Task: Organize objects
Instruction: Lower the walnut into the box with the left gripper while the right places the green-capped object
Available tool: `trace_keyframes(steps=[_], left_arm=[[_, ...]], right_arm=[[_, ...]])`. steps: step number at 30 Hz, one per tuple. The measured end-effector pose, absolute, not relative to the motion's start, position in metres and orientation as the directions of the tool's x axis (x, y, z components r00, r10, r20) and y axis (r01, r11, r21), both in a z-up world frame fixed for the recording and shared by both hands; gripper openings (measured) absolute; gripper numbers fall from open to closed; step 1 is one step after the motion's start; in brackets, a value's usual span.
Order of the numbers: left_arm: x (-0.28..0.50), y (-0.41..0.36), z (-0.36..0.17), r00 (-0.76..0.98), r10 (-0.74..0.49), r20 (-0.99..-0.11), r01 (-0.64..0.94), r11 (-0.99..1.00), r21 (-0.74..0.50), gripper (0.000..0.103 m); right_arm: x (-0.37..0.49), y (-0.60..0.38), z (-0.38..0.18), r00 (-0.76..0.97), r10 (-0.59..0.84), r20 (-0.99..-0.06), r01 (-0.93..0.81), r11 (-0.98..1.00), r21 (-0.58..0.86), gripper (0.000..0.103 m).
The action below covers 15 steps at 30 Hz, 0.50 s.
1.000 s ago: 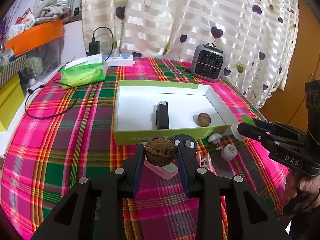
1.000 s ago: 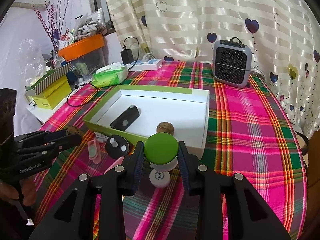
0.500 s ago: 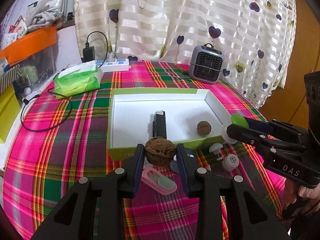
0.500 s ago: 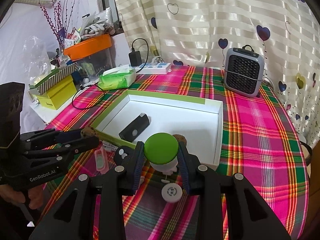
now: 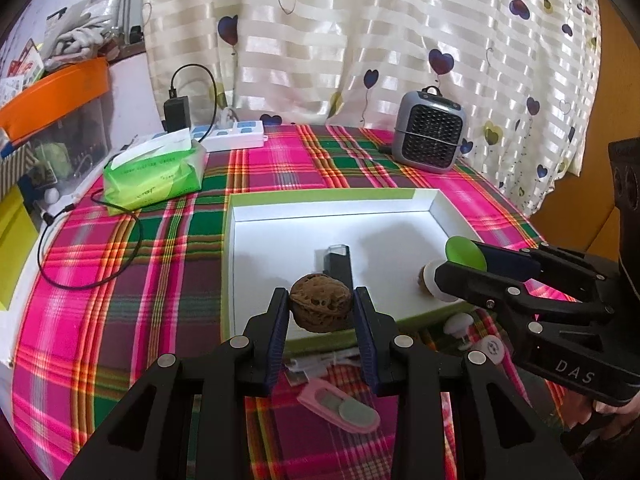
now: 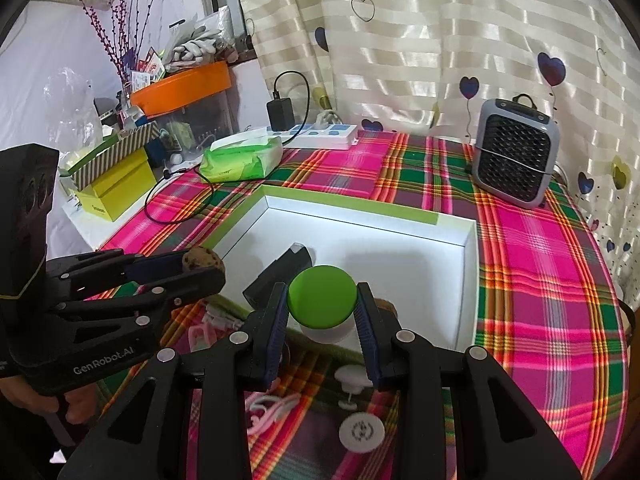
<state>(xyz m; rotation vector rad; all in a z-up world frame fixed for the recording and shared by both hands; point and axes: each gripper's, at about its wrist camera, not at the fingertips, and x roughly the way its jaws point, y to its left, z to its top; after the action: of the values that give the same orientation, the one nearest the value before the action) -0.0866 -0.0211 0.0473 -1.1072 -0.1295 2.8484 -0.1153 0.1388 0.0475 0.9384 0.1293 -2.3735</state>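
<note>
My left gripper (image 5: pixel 321 310) is shut on a brown walnut (image 5: pixel 321 307), held over the near edge of the white box with green sides (image 5: pixel 332 196). My right gripper (image 6: pixel 322 314) is shut on a green-capped white jar (image 6: pixel 322 300), also over the box's near side. A black rectangular device (image 5: pixel 339 262) lies inside the box. A second walnut (image 5: pixel 421 280) in the box is mostly hidden behind the jar. On the plaid cloth before the box lie a pink clip (image 5: pixel 340 404), a white knob (image 6: pixel 351 378) and a white round disc (image 6: pixel 361 432).
A grey mini heater (image 5: pixel 430 138) stands behind the box, a green tissue pack (image 5: pixel 154 174) and white power strip (image 5: pixel 234 136) at the back left. A black cable (image 5: pixel 88 256) loops over the cloth. Yellow and orange boxes crowd the left shelf (image 6: pixel 116 184).
Both grippers moved forward with their loads, from over the cloth in front of the box to over its near edge. The items on the cloth now lie beneath and behind the fingertips.
</note>
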Motion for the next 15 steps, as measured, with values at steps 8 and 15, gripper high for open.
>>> trace_keyframes(steps=[8, 15], left_arm=[[-0.1, -0.025, 0.044, -0.739, 0.08, -0.669, -0.032, -0.996, -0.084, 0.03], [-0.11, -0.029, 0.034, -0.724, 0.066, -0.686, -0.018, -0.997, -0.078, 0.03]], right_arm=[[-0.131, 0.129, 0.037, -0.568, -0.474, -0.673, 0.547, -0.828, 0.122, 0.035], [-0.14, 0.126, 0.027, -0.555, -0.461, -0.692, 0.537, -0.834, 0.125, 0.035]])
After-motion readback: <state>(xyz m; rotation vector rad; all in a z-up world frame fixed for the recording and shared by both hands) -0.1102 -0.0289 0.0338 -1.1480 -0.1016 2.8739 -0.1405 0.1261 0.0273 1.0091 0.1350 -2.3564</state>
